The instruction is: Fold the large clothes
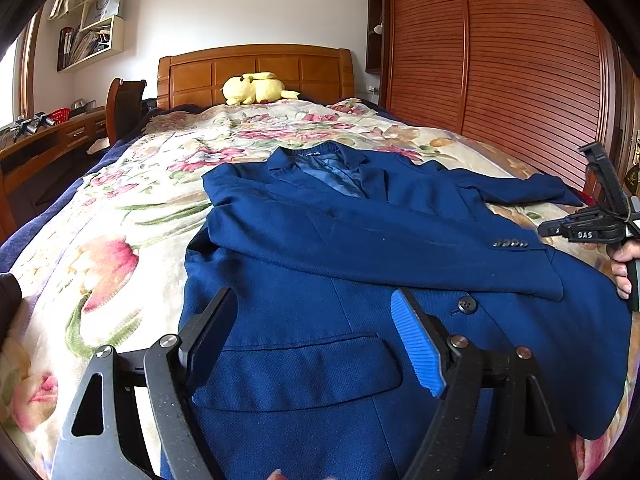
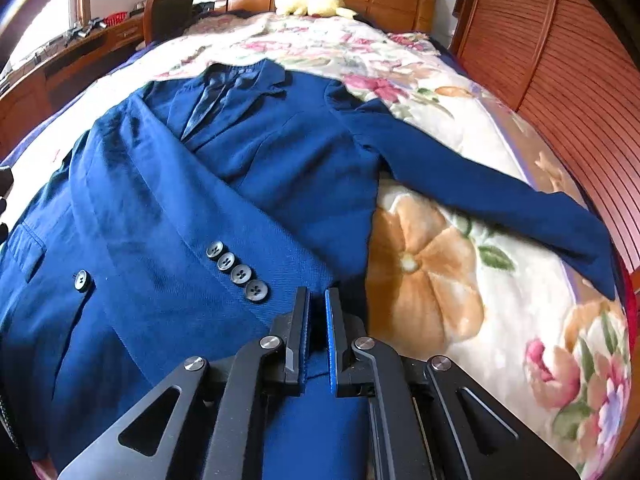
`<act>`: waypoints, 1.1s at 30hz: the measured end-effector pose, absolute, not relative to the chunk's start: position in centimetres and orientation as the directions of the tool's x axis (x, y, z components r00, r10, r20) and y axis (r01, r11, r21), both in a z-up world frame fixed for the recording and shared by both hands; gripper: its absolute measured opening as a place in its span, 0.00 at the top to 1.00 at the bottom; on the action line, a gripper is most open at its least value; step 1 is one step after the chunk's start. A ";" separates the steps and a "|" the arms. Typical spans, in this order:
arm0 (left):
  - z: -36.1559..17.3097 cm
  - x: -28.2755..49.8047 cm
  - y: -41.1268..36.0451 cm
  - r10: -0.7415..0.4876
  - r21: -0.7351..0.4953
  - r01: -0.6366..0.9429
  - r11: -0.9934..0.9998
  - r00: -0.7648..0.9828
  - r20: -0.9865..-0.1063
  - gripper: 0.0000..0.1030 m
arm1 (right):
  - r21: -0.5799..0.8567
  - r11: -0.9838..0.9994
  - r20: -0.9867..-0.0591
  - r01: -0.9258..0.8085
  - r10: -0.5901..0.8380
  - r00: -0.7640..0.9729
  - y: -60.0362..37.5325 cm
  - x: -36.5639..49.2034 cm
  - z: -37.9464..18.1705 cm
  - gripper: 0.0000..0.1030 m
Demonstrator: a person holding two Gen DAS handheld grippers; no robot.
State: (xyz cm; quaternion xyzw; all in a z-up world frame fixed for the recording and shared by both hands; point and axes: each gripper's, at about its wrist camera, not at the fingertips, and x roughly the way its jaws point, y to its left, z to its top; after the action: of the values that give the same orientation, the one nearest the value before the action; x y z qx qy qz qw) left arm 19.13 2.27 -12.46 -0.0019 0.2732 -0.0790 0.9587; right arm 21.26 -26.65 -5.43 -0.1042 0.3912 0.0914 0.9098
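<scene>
Right wrist — woven blue blazer (image 2: 168,200)

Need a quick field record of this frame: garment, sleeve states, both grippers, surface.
garment: blue blazer, front up, collar toward the headboard
folded sleeve: lies across the chest, cuff buttons showing
other sleeve: spread out on the blanket, unfolded
left gripper: open, above the pocket flap
right gripper: nearly shut, blue cloth between the pads near the folded cuff
surface: floral blanket on bed
also: yellow plush by the headboard
</scene>
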 end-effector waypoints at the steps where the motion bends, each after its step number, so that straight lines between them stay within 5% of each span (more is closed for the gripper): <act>1: -12.5 19.2 2.2 -0.152 -0.046 0.150 0.988 0.837 -0.526 0.22 | -0.119 0.964 -0.724 -0.236 0.078 0.685 -27.0 21.0 -5.1 0.94; 10: -12.9 19.4 1.4 -0.145 -0.022 0.159 0.987 0.828 -0.542 0.22 | -0.106 0.991 -0.696 -0.081 -0.016 0.718 -34.9 20.6 -3.6 0.77; 15: -13.0 19.6 1.1 -0.142 -0.008 0.164 0.986 0.823 -0.550 0.22 | -0.138 0.989 -0.676 0.046 -0.128 0.725 -40.8 21.7 -3.3 0.55; 22: -13.3 19.6 0.2 -0.136 0.026 0.182 0.983 0.816 -0.562 0.22 | -0.179 0.961 -0.675 0.210 -0.275 0.685 -47.6 23.5 -3.4 0.48; 26: -13.4 19.7 0.1 -0.136 0.033 0.188 0.982 0.810 -0.571 0.22 | -0.160 0.947 -0.671 0.278 -0.311 0.673 -50.5 24.8 -3.3 0.35; 33: -13.9 20.1 -0.1 -0.137 0.031 0.193 0.981 0.792 -0.595 0.22 | -0.055 0.920 -0.670 0.388 -0.322 0.669 -53.4 27.3 -3.5 0.34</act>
State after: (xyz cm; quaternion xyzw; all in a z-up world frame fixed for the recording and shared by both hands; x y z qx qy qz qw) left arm 20.15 -0.10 -13.88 0.0450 0.3106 -0.0874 0.9455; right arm 27.32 -53.40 -3.54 0.0461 0.3571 -0.1944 0.9124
